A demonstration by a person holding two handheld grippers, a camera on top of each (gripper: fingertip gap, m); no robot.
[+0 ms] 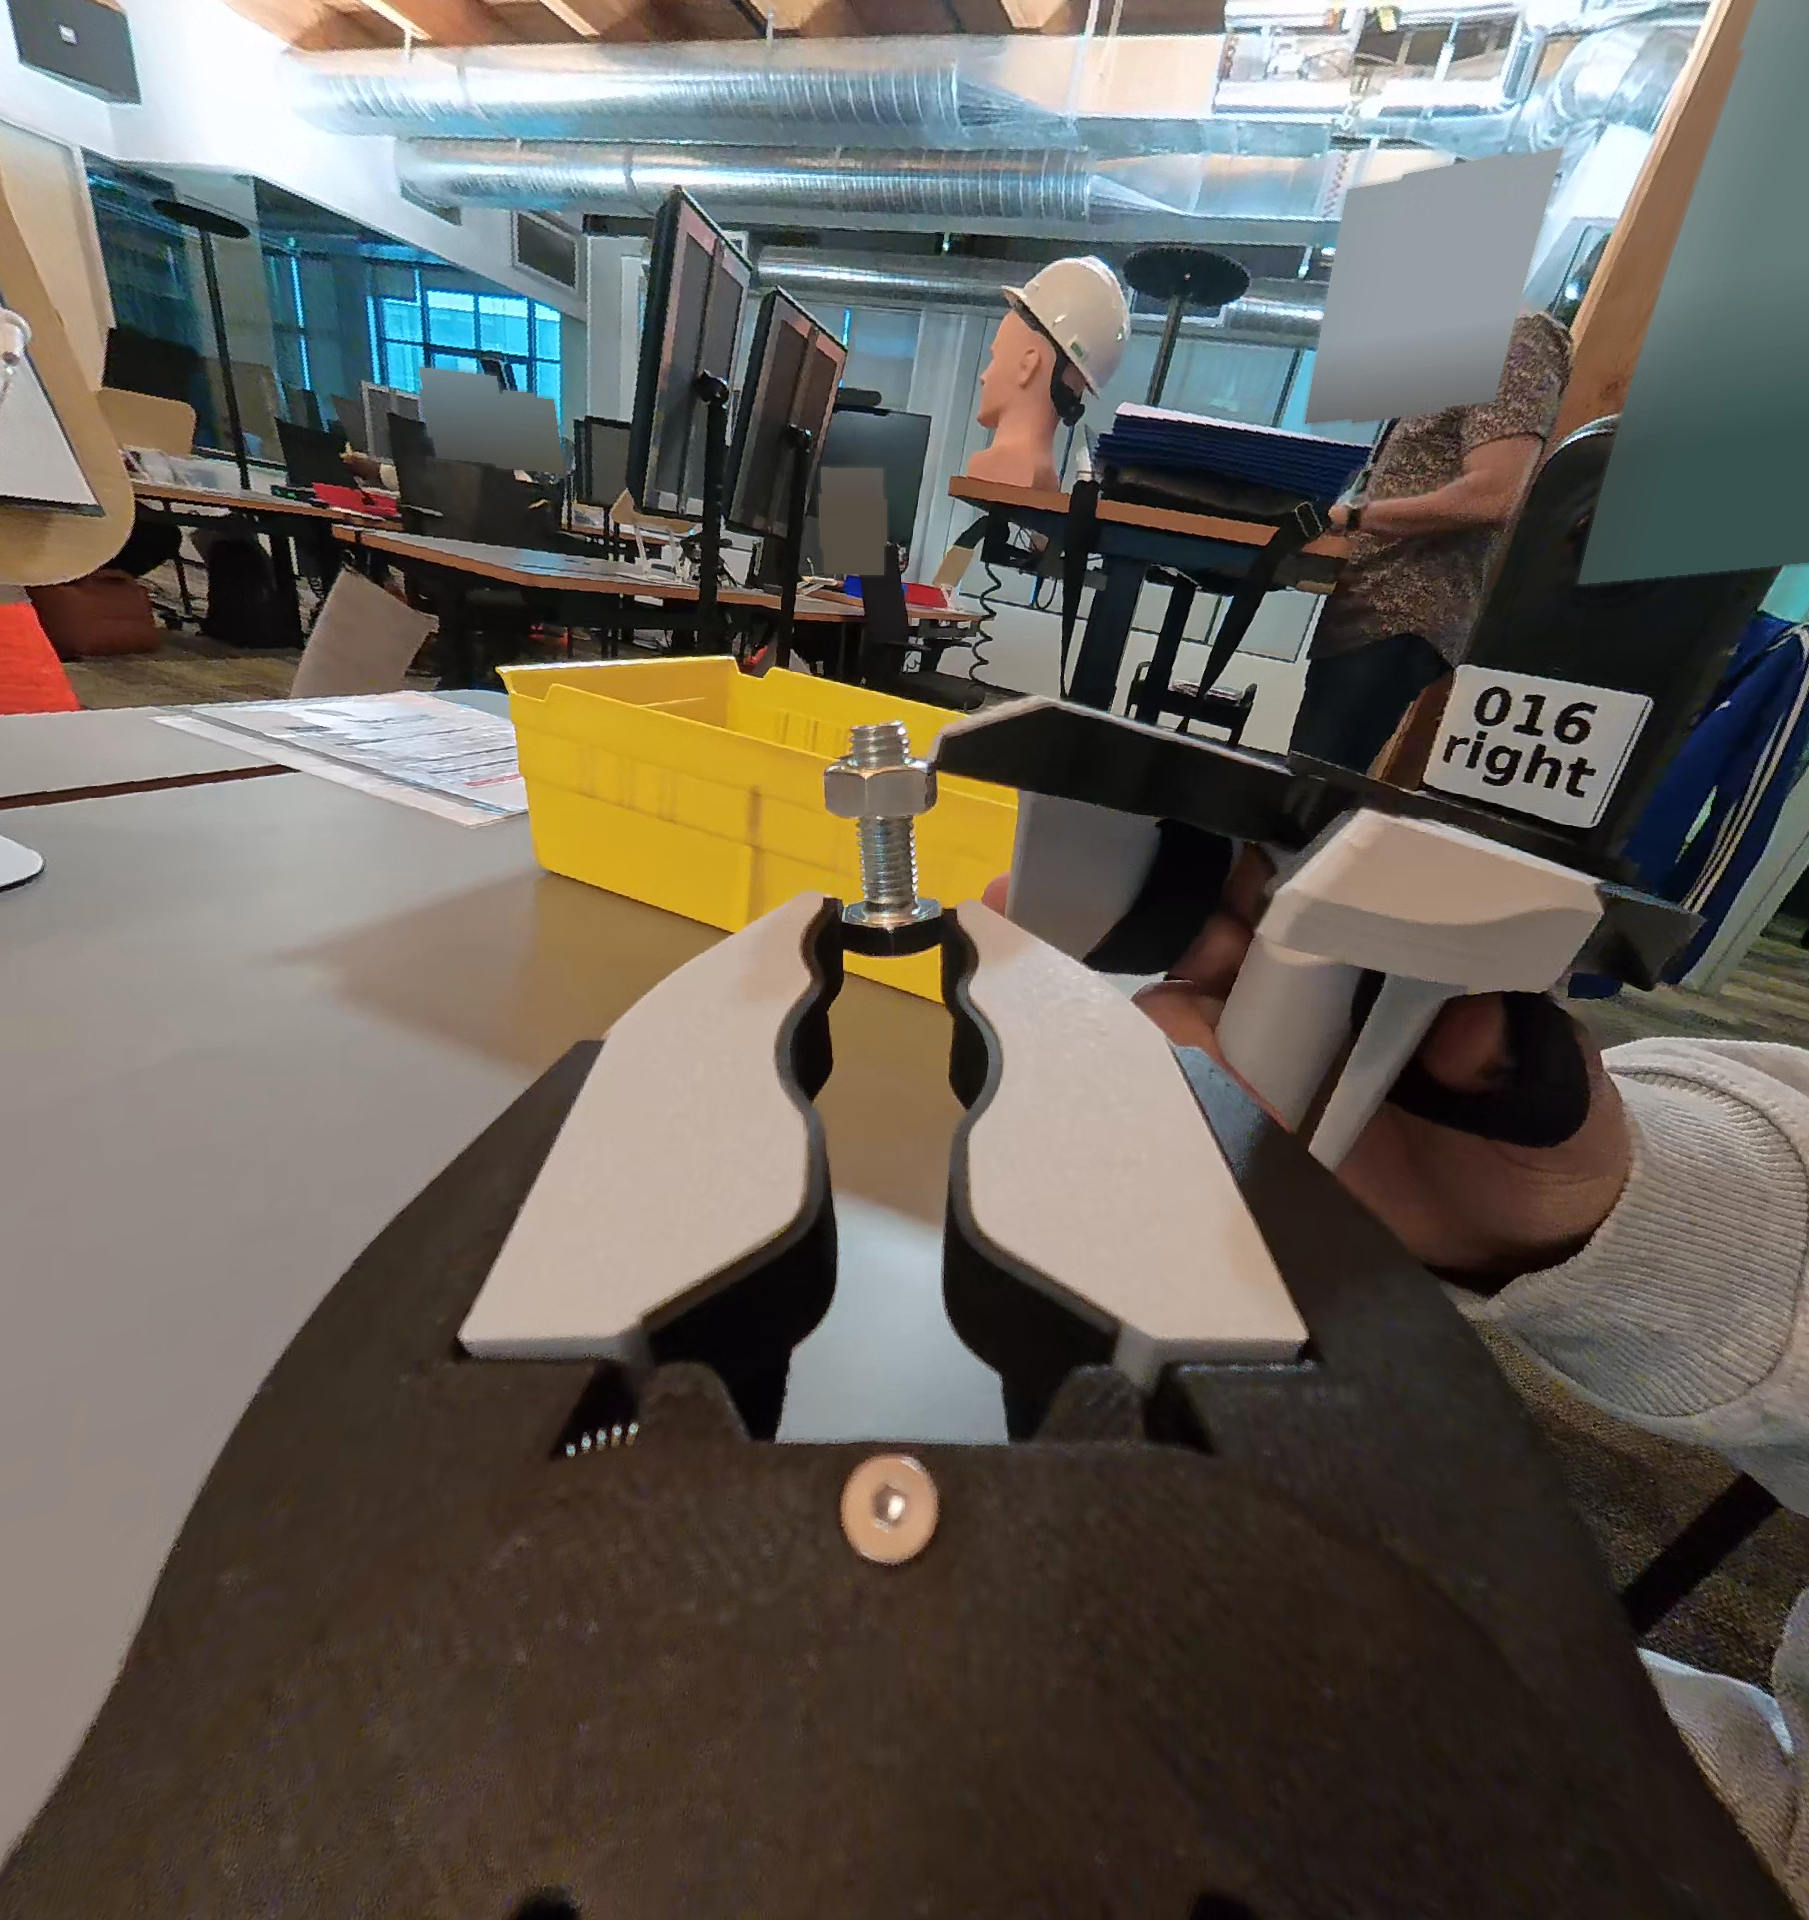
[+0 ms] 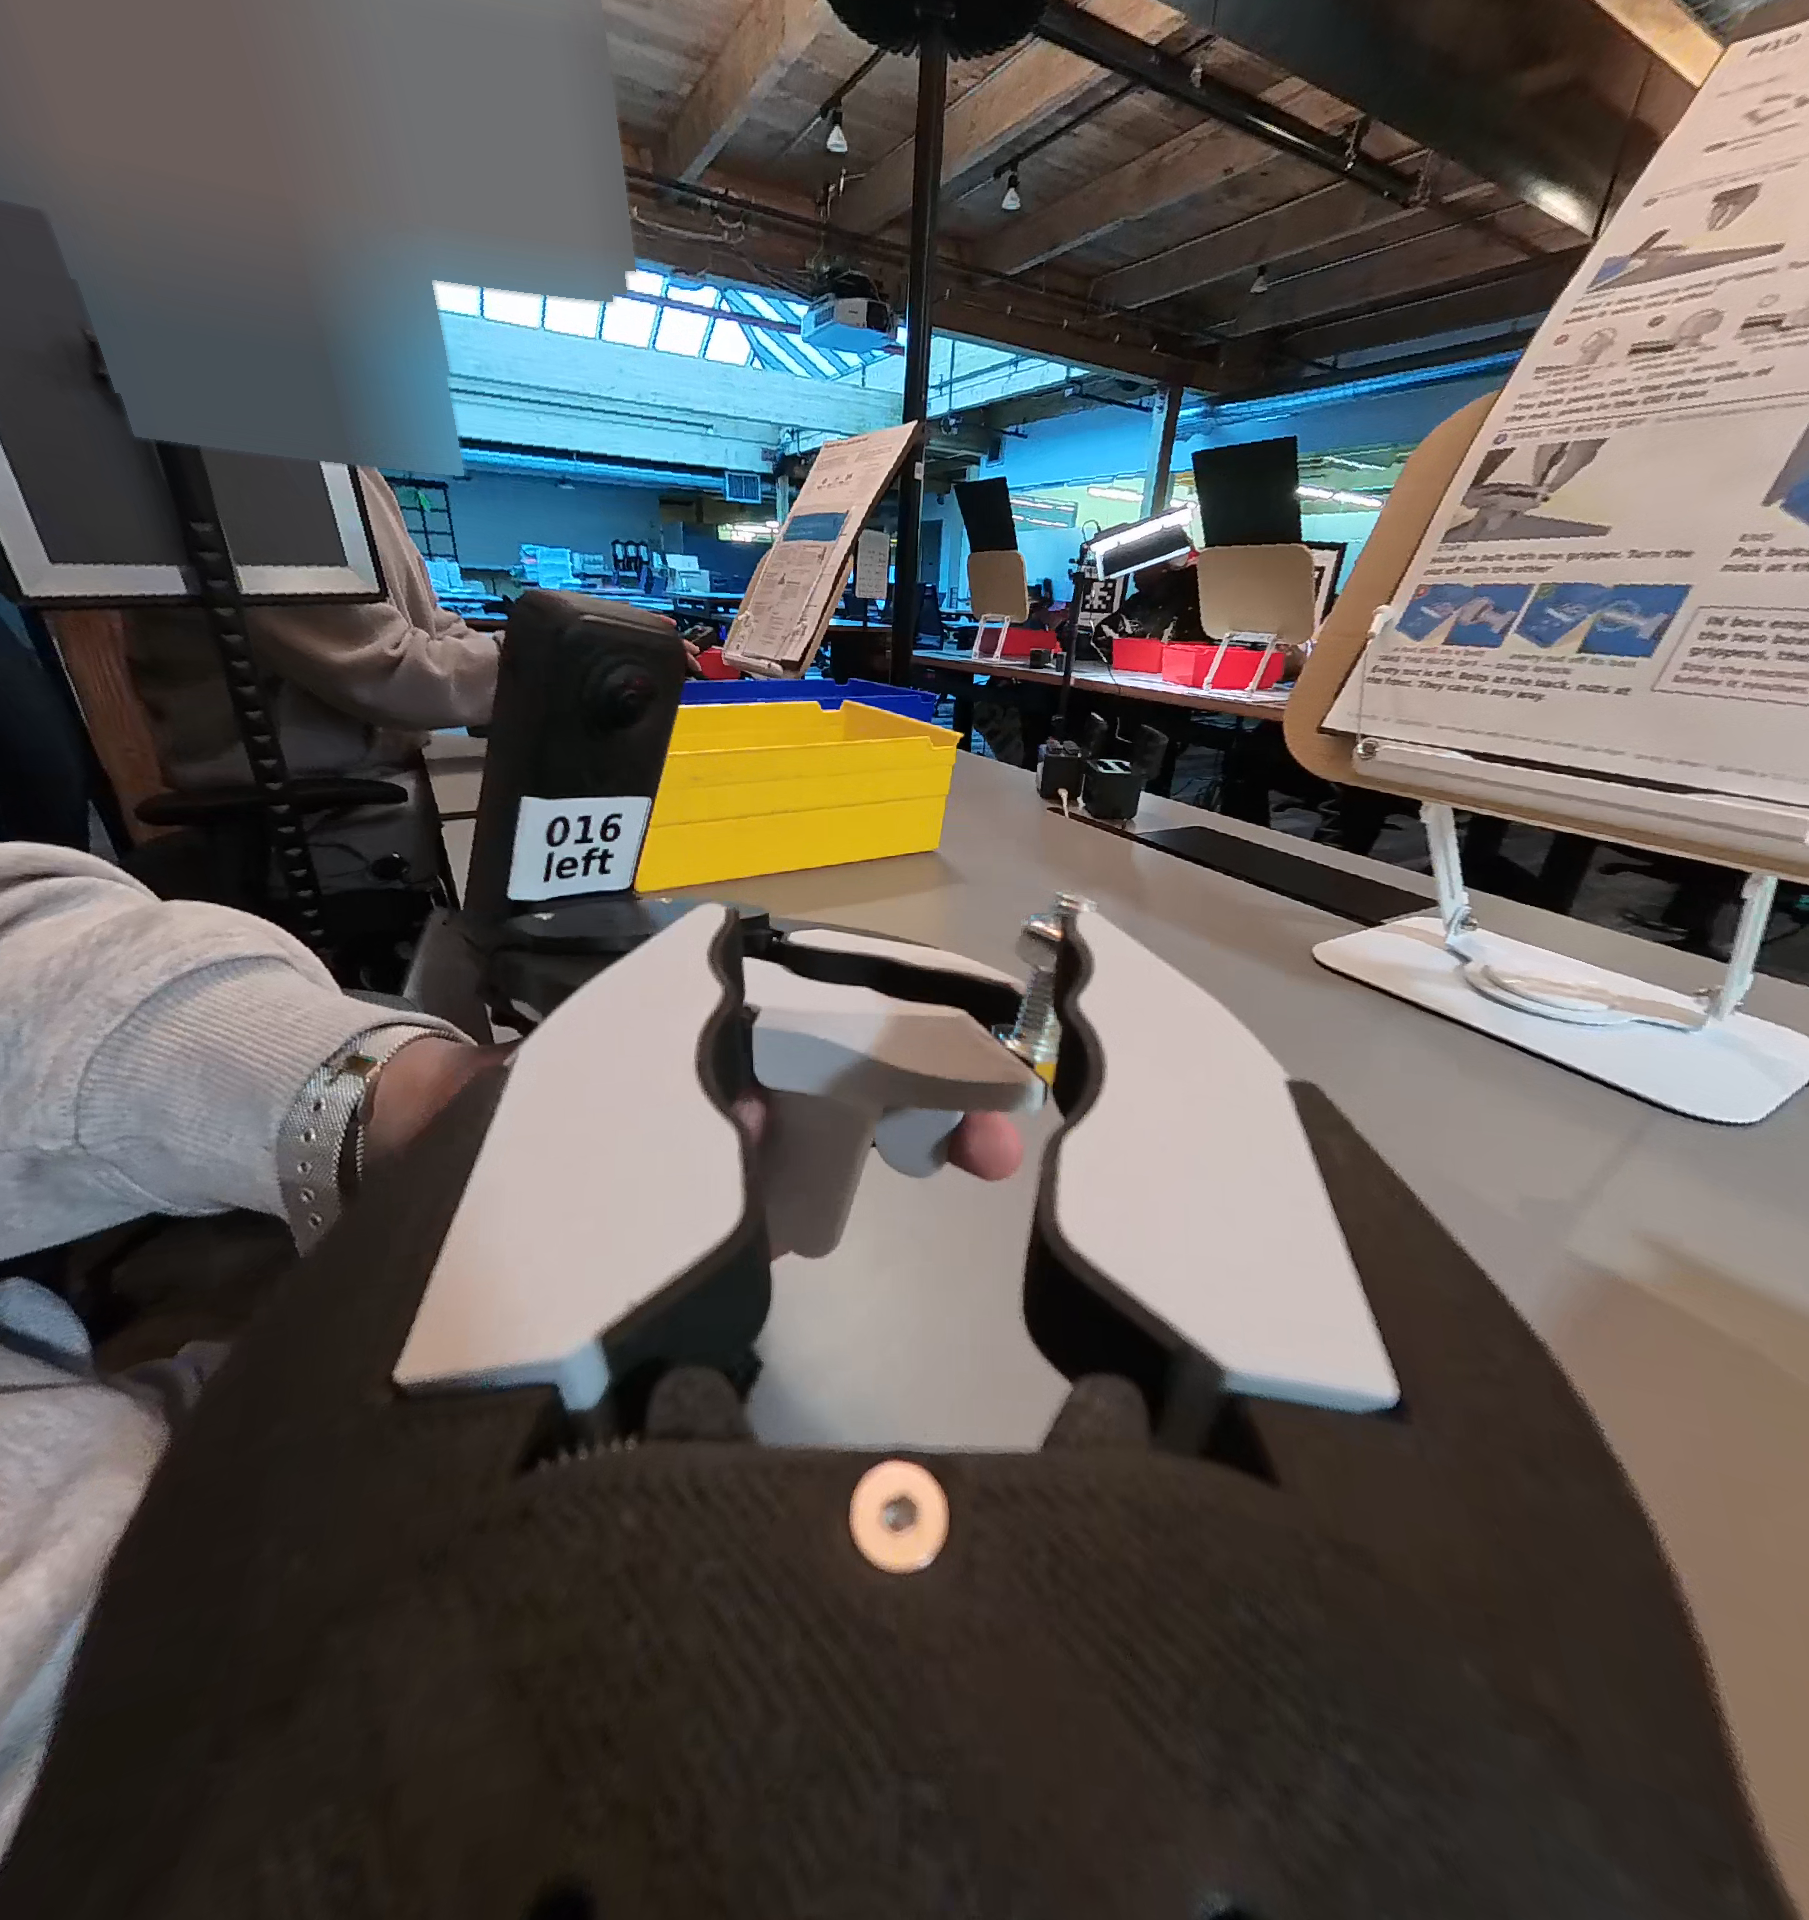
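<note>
The bolt [image 1: 882, 842] is clamped upright at its head by the left gripper [image 1: 889, 925], while its nut [image 1: 877, 784] (near the thread's top) is touched by one fingertip of the wide-open right gripper [image 2: 905, 935], best kept square.

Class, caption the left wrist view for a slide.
Left gripper clamps an upright bolt; right gripper touches its nut.

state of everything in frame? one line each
left gripper: shut on the bolt's head end
bolt: upright, threads up, off the table
nut: threaded partway down the bolt
right gripper: open, one finger touching the nut's side
yellow bin: on the table, open top, contents hidden
instruction sheet: propped tilted on a white stand
</note>
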